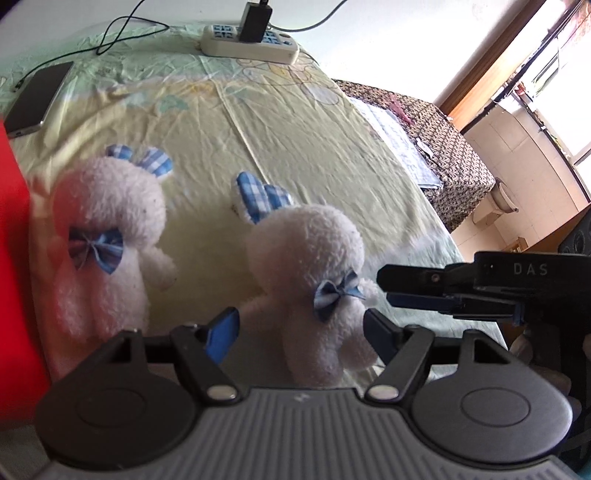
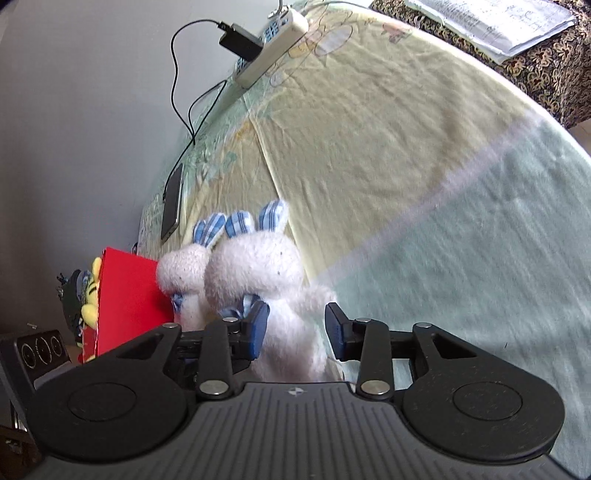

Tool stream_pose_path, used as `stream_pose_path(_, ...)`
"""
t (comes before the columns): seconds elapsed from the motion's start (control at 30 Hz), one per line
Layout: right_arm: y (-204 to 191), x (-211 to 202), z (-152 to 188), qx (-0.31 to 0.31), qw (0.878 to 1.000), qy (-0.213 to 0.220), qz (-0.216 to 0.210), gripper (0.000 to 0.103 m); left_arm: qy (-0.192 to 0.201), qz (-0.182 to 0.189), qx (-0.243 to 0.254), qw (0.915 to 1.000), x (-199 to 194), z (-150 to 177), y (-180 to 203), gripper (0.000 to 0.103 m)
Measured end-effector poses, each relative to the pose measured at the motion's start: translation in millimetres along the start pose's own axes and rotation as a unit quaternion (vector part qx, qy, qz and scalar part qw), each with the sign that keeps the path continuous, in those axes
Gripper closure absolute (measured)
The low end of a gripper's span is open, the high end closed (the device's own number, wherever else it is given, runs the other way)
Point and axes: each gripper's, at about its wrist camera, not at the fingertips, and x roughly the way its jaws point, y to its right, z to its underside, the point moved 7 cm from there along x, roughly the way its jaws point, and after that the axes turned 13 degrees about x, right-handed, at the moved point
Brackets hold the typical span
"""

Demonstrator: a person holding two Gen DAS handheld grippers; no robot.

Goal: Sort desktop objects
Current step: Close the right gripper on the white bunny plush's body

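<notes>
Pale yellow and mint-green printed cloth (image 1: 303,147), wrinkled, spread over the whole work surface. Beyond its far right edge, a dark floral-patterned cover (image 1: 450,147) with a stack of white papers (image 1: 399,140) lying on it. At the left edge, a bright red box (image 2: 125,299), upright, with a yellow-and-black plush figure (image 2: 88,295) just behind it in the right wrist view. Two white fluffy plush rabbits with blue checked ears and blue checked bow ties, standing side by side on the cloth: the left rabbit (image 1: 107,236) touching or nearly touching the red box, the right rabbit (image 1: 310,280) just beside it and nearest both cameras. Left gripper (image 1: 299,332) spread open, black fingers with blue pads flanking the lower body of the right rabbit, gaps visible on both sides, no squeeze on the plush. Right gripper (image 2: 295,328) likewise open around the same rabbit from the other side, left pad close against the bow tie, right pad apart from the fur; seen in the left wrist view as a black arm lettered "DAS", reaching in from the right toward the rabbit's shoulder. Farther back along the wall, a white power strip (image 1: 251,44) with a black charger (image 1: 255,22) plugged in, thin black cables trailing left. Near the far left corner, a dark flat smartphone (image 1: 38,98) lying face up on the cloth, cable attached.
</notes>
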Motion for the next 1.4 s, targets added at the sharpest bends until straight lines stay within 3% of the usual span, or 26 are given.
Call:
stream_pose_path(0.17,3.6,21.8,-19.0,0.069,0.997,0.0,-0.025,0.057,-0.01,-0.01,0.004,0.9999,10.9,-3.5,-1.6,0.028)
stream_pose_path(0.27,1.7,42.4,-23.0,0.124,0.99,-0.027,-0.054,0.057,-0.012,-0.006,0.004,0.9999,18.3,-6.3,-0.4,0.031)
stream_pose_path(0.47,-8.0,63.5,-23.9,0.121,0.99,-0.058,-0.054,0.053,-0.011,0.001,-0.005,0.9999,26.1,-9.2,-4.0,0.028)
stream_pose_path(0.53,-2.0,68.6,-23.4,0.142,0.985,-0.073,-0.059,0.047,-0.013,0.009,-0.015,0.9998,29.1,-8.6,-6.7,0.026)
stream_pose_path(0.6,1.1,70.0,-22.8,0.159,0.981,-0.083,-0.069,0.047,-0.014,0.012,-0.015,0.9997,31.1,-8.8,-5.3,0.025)
stream_pose_path(1.1,-3.6,48.1,-0.5,0.13,0.981,-0.121,-0.082,0.047,-0.01,0.008,0.011,0.9999,15.8,3.4,13.1,0.025)
stream_pose_path(1.4,-15.6,19.9,21.2,0.108,0.979,-0.117,-0.125,0.048,0.015,0.012,0.016,0.9997,-9.9,9.0,23.8,0.026)
